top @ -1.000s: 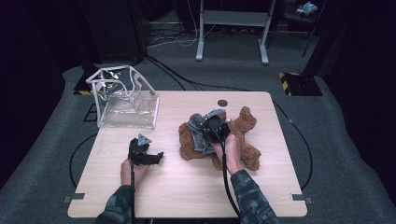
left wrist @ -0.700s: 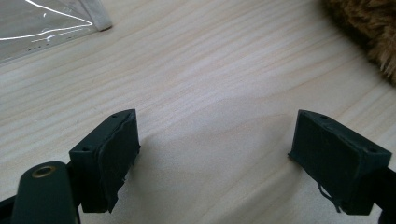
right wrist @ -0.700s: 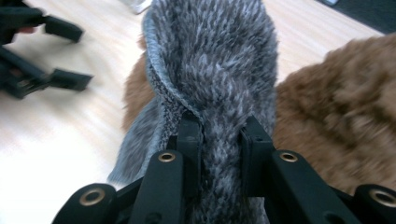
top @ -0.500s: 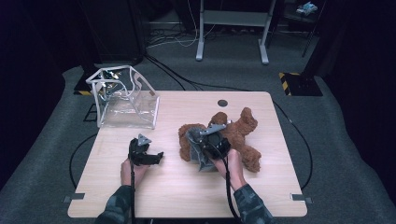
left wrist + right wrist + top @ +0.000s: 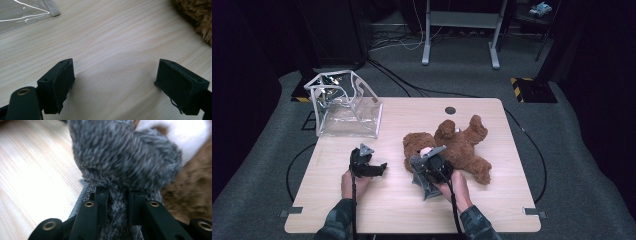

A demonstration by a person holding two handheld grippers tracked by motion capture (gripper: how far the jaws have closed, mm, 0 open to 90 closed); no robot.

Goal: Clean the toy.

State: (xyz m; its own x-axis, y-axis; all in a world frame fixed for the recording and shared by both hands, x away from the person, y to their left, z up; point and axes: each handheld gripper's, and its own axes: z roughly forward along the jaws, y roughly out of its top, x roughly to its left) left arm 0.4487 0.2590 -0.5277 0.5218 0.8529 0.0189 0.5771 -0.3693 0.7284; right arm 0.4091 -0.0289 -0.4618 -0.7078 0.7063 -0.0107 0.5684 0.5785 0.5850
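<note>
**Colours on the table**

The teddy bear (image 5: 457,145) at the table's 3 o'clock is warm brown, with a pale cream muzzle (image 5: 426,151). The knit cloth (image 5: 125,162) between the right gripper's (image 5: 117,202) black jaws is heathered grey, flecked dark and light. The left gripper (image 5: 115,82) is matt black with a brass-coloured rivet. The table (image 5: 492,190) is pale wood with fine streaked grain. At 10 o'clock, the clear box (image 5: 344,107) has white edges.
</note>
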